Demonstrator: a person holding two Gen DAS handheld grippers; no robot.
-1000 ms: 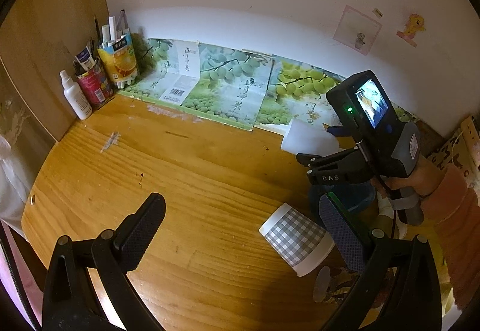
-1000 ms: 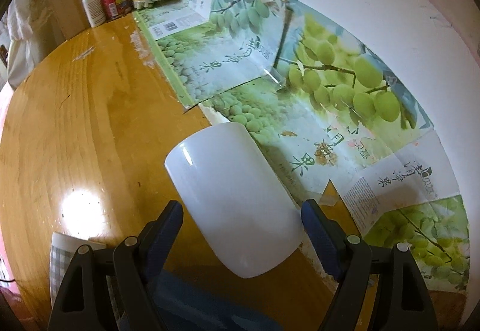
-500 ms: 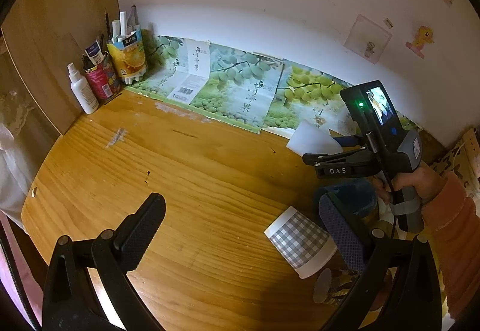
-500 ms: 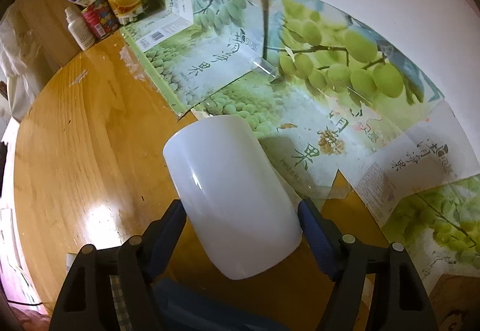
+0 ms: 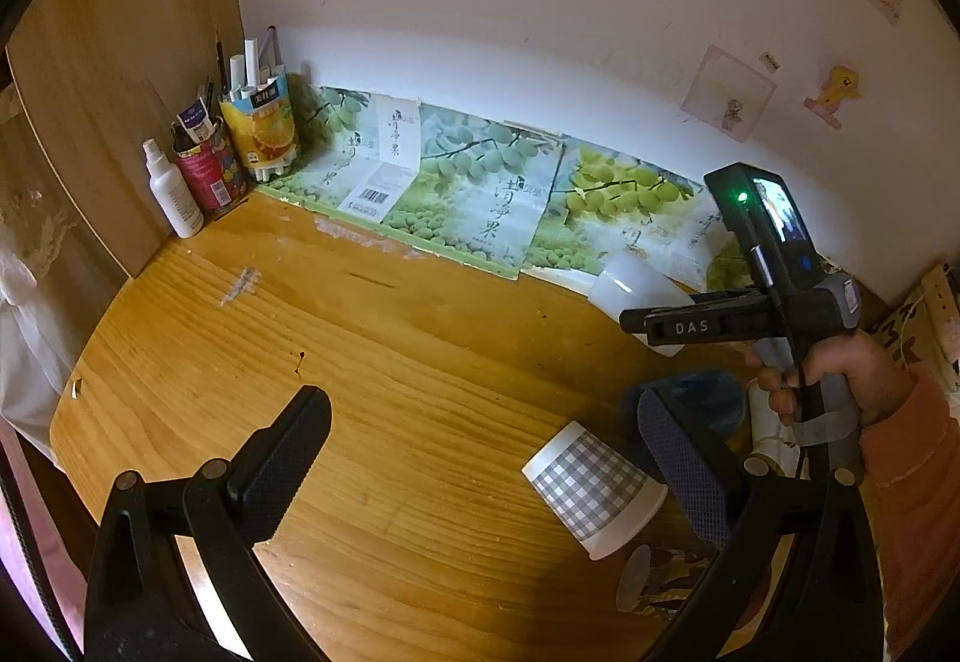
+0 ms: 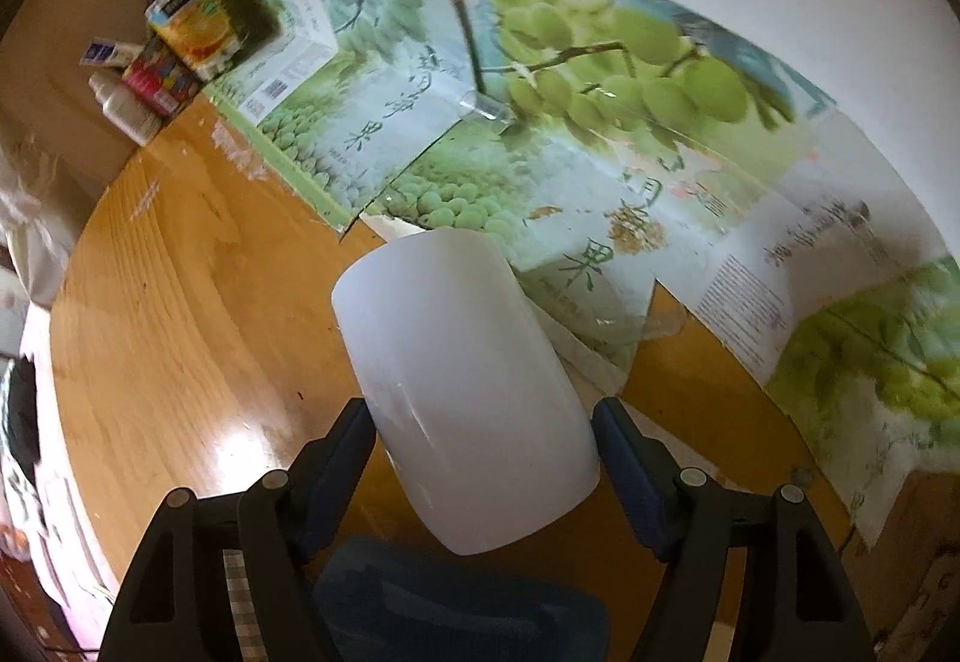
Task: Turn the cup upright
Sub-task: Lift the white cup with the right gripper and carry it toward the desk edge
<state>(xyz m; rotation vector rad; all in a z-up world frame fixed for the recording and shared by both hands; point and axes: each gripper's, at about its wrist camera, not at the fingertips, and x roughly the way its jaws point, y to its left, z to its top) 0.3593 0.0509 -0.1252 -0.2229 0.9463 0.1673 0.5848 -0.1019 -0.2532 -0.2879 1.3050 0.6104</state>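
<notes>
A white plastic cup [image 6: 468,398] is held between the two fingers of my right gripper [image 6: 483,440], which is shut on it, lifted and tilted above the wooden desk [image 6: 180,314]. In the left wrist view the same cup [image 5: 636,290] shows at the right, in the right gripper [image 5: 690,326]. My left gripper [image 5: 480,434] is open and empty, low over the desk. A grey checked paper cup [image 5: 591,485] lies on its side just left of its right finger [image 5: 678,464].
Green grape-print cardboard sheets [image 5: 480,200] lie along the back wall. A spray bottle [image 5: 174,194], a red can and a juice carton with pens [image 5: 258,128] stand in the back left corner. A blue cup [image 5: 714,398] sits by the person's hand.
The right gripper has closed in on the white cup and raised and tilted it. The left gripper has drawn back a little, and stays open.
</notes>
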